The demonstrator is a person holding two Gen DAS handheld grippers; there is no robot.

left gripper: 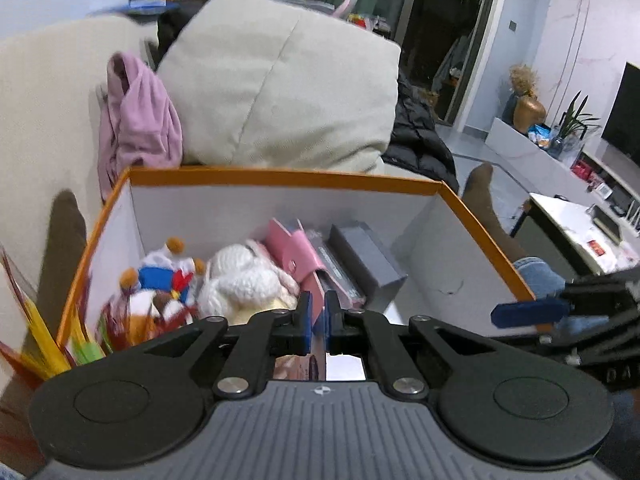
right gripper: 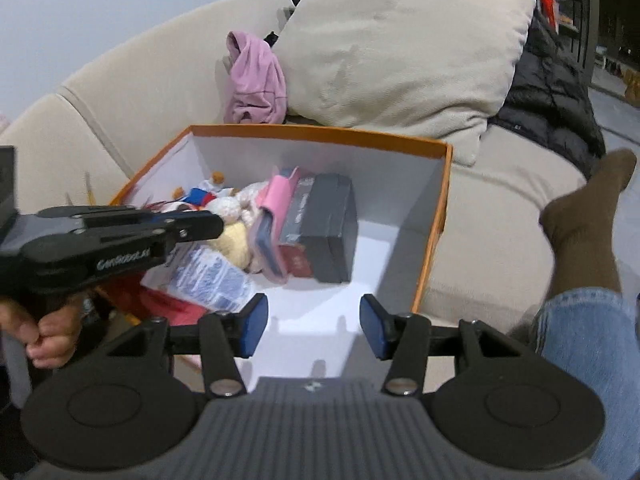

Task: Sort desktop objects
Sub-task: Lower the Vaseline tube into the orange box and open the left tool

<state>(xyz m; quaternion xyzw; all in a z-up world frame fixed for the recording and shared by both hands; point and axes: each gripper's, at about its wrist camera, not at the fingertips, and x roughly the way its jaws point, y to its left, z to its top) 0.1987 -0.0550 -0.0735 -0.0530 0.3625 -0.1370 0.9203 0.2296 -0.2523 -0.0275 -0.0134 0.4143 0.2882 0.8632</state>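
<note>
My hand-held gripper on the right [right gripper: 314, 326] shows black linkage arms, silver pivot screws, blue pads [right gripper: 256, 326] and a ribbed grey body. The left hand-held gripper [left gripper: 318, 322] matches. I'm wearing faded blue jeans [right gripper: 592, 344] and a brown sock [right gripper: 584, 224].

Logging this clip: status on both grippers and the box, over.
Left gripper shut, nothing visibly held. Right gripper open, empty. Orange-rimmed white cardboard box holds plush toys, pink case, dark grey box. Right side free.
</note>
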